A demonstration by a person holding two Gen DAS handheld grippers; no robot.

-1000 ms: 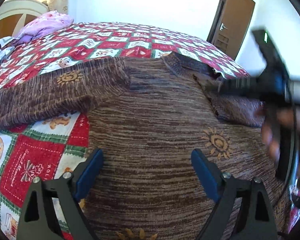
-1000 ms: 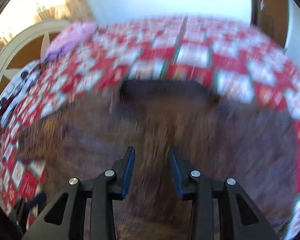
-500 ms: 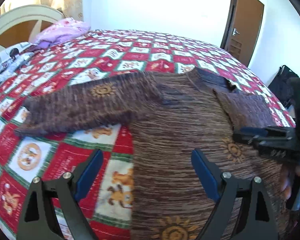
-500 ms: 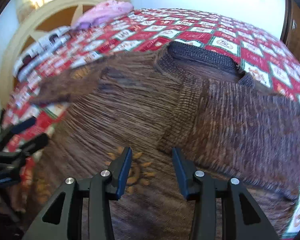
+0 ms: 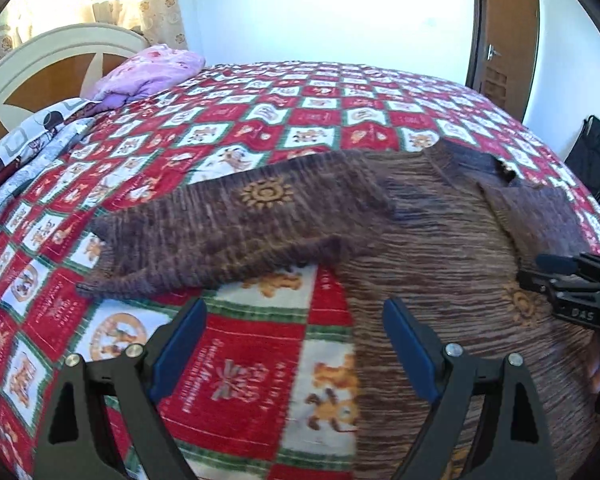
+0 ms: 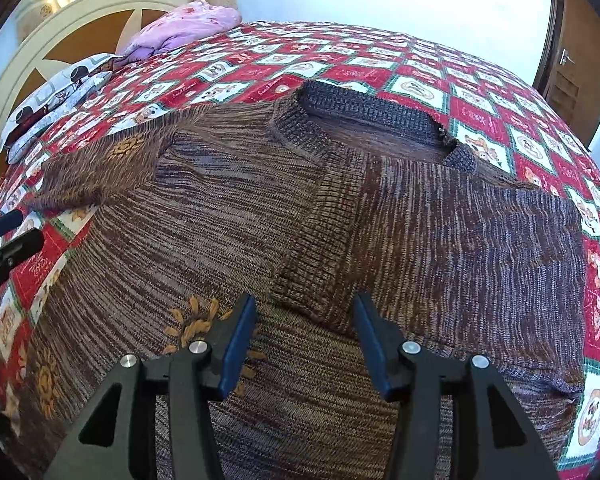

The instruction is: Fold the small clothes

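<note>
Two grippers, both spread wide, gripping nothing. Left gripper (image 5: pixel 294 346) above the red patchwork quilt (image 5: pixel 236 384), beside the sweater's outstretched sleeve (image 5: pixel 236 236). Right gripper (image 6: pixel 304 338) over the brown knit sweater (image 6: pixel 204 232), lying flat on the quilt, other sleeve (image 6: pixel 440 240) folded across the chest.

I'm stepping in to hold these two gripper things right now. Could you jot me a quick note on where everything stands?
Left gripper: open, holding nothing, above the quilt beside the sweater's edge.
Right gripper: open, holding nothing, above the sweater's middle.
Sweater: flat on the quilt, collar at the far side.
Done: right sleeve folded in over the body.
Left: the other sleeve lies spread out on the quilt; fold it in, then fold the body.
</note>
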